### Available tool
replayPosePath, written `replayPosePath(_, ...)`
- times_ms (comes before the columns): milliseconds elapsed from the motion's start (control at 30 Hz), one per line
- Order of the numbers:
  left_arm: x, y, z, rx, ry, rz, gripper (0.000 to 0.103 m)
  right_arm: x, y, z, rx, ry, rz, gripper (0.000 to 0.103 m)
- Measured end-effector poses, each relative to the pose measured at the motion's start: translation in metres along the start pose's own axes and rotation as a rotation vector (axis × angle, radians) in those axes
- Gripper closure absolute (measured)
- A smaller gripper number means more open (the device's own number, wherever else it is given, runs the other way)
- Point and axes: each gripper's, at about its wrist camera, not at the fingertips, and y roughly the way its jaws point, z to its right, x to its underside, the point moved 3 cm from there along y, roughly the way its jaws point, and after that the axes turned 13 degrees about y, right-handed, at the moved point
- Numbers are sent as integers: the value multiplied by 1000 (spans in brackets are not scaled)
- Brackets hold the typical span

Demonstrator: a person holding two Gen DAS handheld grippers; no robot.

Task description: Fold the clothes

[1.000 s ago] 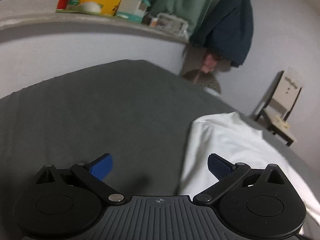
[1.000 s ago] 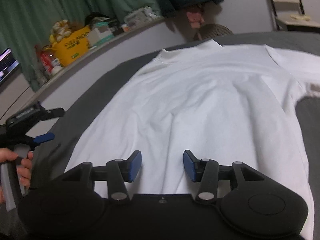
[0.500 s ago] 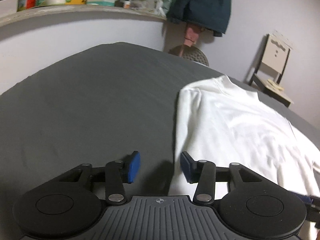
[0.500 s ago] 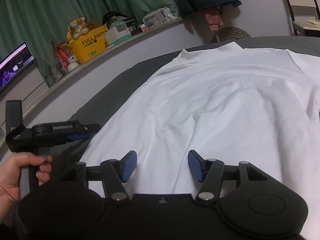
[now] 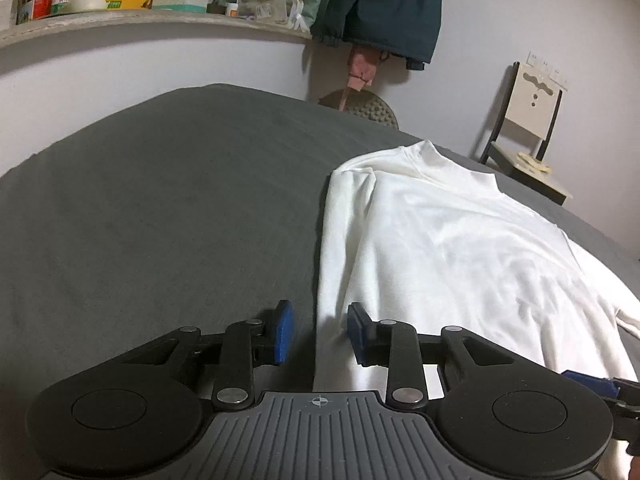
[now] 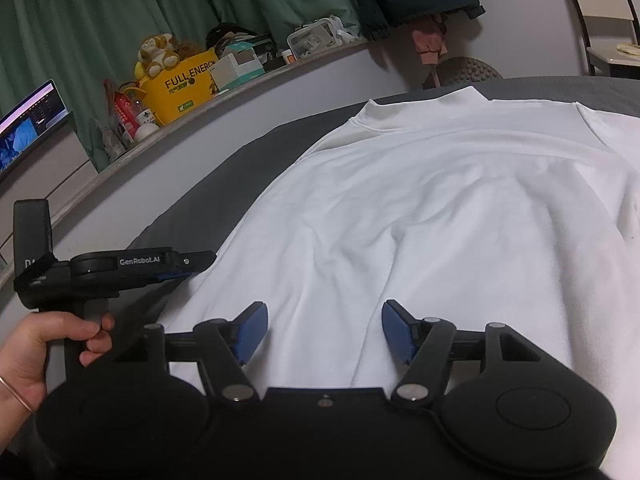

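The white shirt lies flat on the grey bed cover, collar toward 12 o'clock in the right wrist view. The left gripper has its jaws parted, straddling the shirt's left side edge near the hem; no cloth is pinched. The right gripper has its jaws spread wide over the hem area, gripping nothing. A hand grips the left gripper's handle at 9 o'clock. A ledge at 11 o'clock carries a yellow box and cartons. A dark jacket hangs at 12 o'clock; a chair stands at 2 o'clock. The cover around the shirt is unobstructed.
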Motion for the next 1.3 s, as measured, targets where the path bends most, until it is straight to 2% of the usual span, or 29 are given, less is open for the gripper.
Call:
replayPosePath(33,1,1,0,-3,4,1,73,0,0,0,0,-2,0,39)
replayPosePath(67,1,1,1,-10,11,1,82,1,1,-1,1,-7,1,39)
replayPosePath(133,1,3,1,-29,24,2,90,1,1,-2,4,-15,2,38)
replayPosePath(167,1,3,1,-37,23,3,99,1,1,-2,3,-18,2,37)
replayPosePath(333,2,3,-2,-31,12,7,102,2,2,-4,3,-33,2,33)
replayPosePath(467,0,-1,-4,-78,24,30,103,3,2,-5,1,-41,1,31)
replayPosePath(633,-1,-7,-20,-111,-26,43,103,3,2,-4,-1,-43,-1,30)
replayPosePath(800,-2,-2,-23,-84,-83,26,102,6,2,-5,-2,-51,0,28)
replayPosePath(967,-4,2,-23,-66,-113,42,102,7,2,-5,-5,-57,-1,28)
replayPosePath(1033,-3,5,-22,-74,-108,38,96,7,2,-6,-6,-56,-1,26)
replayPosePath(1133,-3,6,-19,-76,-108,44,79,7,2,-6,-9,-56,-3,25)
replayPosePath(1200,-3,4,-17,-65,-109,61,42,6,2,-6,-11,-56,-3,25)
replayPosePath(1233,-3,4,-16,-59,-110,70,37,6,3,-6,-11,-56,-4,25)
replayPosePath(1300,-4,2,-15,-48,-111,87,36,6,3,-6,-12,-55,-5,25)
